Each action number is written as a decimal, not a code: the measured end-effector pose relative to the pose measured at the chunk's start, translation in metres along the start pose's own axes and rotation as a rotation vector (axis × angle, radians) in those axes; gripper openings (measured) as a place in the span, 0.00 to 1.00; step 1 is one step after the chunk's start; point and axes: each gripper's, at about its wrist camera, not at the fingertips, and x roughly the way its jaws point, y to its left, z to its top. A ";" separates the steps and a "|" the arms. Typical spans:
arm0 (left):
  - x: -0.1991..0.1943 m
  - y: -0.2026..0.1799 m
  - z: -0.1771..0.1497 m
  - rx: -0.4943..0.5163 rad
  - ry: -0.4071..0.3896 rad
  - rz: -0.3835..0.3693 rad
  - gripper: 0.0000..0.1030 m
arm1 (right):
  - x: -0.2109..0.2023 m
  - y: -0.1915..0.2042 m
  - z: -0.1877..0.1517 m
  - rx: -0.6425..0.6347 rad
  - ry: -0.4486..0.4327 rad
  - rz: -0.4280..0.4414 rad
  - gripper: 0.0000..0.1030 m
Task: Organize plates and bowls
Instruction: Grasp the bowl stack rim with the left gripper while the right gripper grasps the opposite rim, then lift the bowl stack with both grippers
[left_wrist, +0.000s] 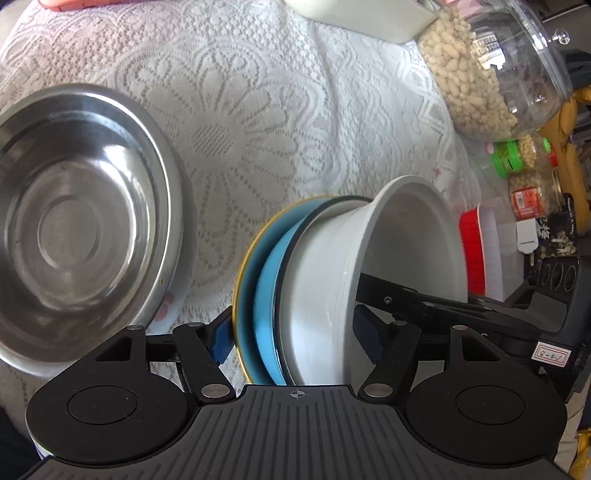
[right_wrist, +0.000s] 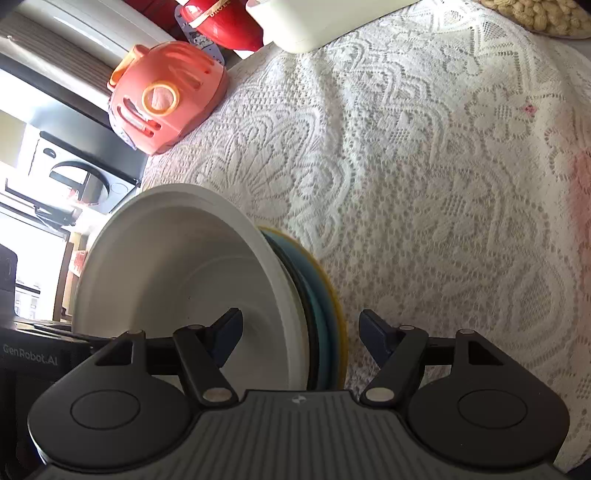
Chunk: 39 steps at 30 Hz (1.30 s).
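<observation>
A white bowl (left_wrist: 369, 266) is nested on a blue bowl (left_wrist: 267, 295) and a blue plate with a yellow rim (left_wrist: 245, 280); the stack is held on edge above the table. My left gripper (left_wrist: 295, 336) has one finger on each side of the stack and is shut on it. My right gripper (right_wrist: 301, 338) straddles the same stack, with its left finger inside the white bowl (right_wrist: 177, 280) and its right finger beyond the yellow rim (right_wrist: 338, 317); whether its pads touch is unclear. A steel bowl (left_wrist: 77, 218) sits at the left on the lace tablecloth (left_wrist: 236, 122).
A jar of peanuts (left_wrist: 491, 70) and smaller jars (left_wrist: 521, 177) stand at the right edge, with a red and white container (left_wrist: 480, 251). A white box (right_wrist: 306, 22), a pink toy-like container (right_wrist: 166, 96) and a red object (right_wrist: 229, 26) lie at the far side.
</observation>
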 end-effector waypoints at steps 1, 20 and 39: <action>0.000 0.000 0.000 0.003 -0.003 0.002 0.69 | -0.002 -0.002 0.002 0.004 -0.008 -0.002 0.69; 0.003 0.013 -0.011 0.001 0.006 -0.033 0.68 | 0.003 0.004 -0.007 0.006 0.049 0.023 0.69; -0.006 0.016 -0.029 0.040 0.007 -0.042 0.70 | 0.008 0.028 -0.018 -0.042 0.135 0.007 0.62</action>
